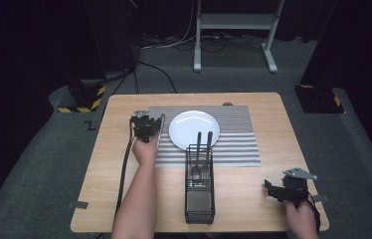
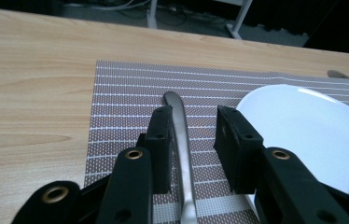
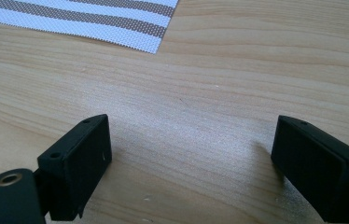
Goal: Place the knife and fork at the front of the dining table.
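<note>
Wood-grain table [image 1: 253, 149], striped placemat [image 1: 233, 134], grey carpet [image 1: 353, 144] around.

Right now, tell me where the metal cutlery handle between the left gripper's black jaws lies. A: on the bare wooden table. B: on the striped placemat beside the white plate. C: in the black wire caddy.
B: in the left gripper view the metal cutlery handle lies on the striped placemat, with the white plate beside it.

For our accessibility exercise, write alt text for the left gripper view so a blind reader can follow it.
A metal cutlery handle lies on a striped placemat between the left gripper's two black fingers, with a gap on the right side. A white plate sits to the right, on a wooden table.
</note>
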`<state>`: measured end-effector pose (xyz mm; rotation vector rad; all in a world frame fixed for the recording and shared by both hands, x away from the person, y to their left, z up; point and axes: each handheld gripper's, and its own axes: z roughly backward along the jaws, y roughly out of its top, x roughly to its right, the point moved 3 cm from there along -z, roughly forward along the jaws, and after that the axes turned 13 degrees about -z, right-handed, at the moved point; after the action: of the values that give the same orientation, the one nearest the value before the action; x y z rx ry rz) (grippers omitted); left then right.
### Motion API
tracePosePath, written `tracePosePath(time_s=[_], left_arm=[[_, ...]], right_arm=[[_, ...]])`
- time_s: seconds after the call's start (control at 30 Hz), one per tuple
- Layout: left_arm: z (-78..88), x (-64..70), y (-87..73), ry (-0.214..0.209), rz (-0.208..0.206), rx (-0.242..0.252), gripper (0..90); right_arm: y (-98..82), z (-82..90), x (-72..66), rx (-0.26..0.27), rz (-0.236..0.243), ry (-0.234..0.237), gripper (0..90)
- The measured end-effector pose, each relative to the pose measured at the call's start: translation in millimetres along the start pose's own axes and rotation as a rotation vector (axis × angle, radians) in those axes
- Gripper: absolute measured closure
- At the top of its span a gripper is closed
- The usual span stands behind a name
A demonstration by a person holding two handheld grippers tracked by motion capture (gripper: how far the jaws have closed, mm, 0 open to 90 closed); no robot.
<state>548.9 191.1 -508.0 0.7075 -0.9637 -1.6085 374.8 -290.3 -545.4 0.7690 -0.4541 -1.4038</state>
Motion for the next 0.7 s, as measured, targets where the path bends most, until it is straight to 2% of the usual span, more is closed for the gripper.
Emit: tracePosePath(time_s=[0.17,0.2,0.27,0.37,0.47,0.5,0.53,0.57,0.6,0.67,0.7], left_arm=[[10.8,1.9,-4.5,0.017,-0.011,-0.023,59.3],[18.3,5.1,-6.7,0.035,-0.034,-0.015,59.2],[22.3,6.5,-7.5,0.036,-0.043,-0.016,57.3],[40.5,12.8,-11.6,0.050,-0.085,-0.019,54.6],[54.6,17.4,-17.2,0.058,-0.091,-0.010,52.3],[54.6,17.4,-17.2,0.058,-0.091,-0.010,51.0],[62.9,19.2,-21.0,0.059,-0.102,-0.018,50.0],[62.9,19.2,-21.0,0.059,-0.102,-0.018,49.2],[74.8,19.5,-26.4,0.070,-0.108,-0.017,47.6],[80.0,20.0,-29.2,0.074,-0.103,-0.007,45.8],[86.5,20.3,-32.9,0.087,-0.115,-0.004,45.8]], right_arm=[[0.0,0.3,-0.2,0.002,0.007,-0.002,12.4],[-0.1,0.4,-0.4,0.002,0.007,-0.002,12.5],[-0.1,0.4,-0.4,0.002,0.007,-0.001,12.8],[-0.1,0.5,-0.5,0.003,0.008,0.001,13.2],[-0.1,0.6,-1.1,0.003,0.013,0.005,13.9],[-0.1,0.6,-1.1,0.003,0.013,0.005,13.9],[-0.3,0.6,-2.0,0.004,0.022,0.011,14.0],[-0.3,0.6,-2.0,0.004,0.022,0.011,14.0],[-0.6,1.1,-2.9,0.004,0.033,0.016,14.0],[-0.7,1.4,-3.4,0.007,0.041,0.016,14.1],[-0.9,1.9,-4.0,0.013,0.045,0.019,14.4]])
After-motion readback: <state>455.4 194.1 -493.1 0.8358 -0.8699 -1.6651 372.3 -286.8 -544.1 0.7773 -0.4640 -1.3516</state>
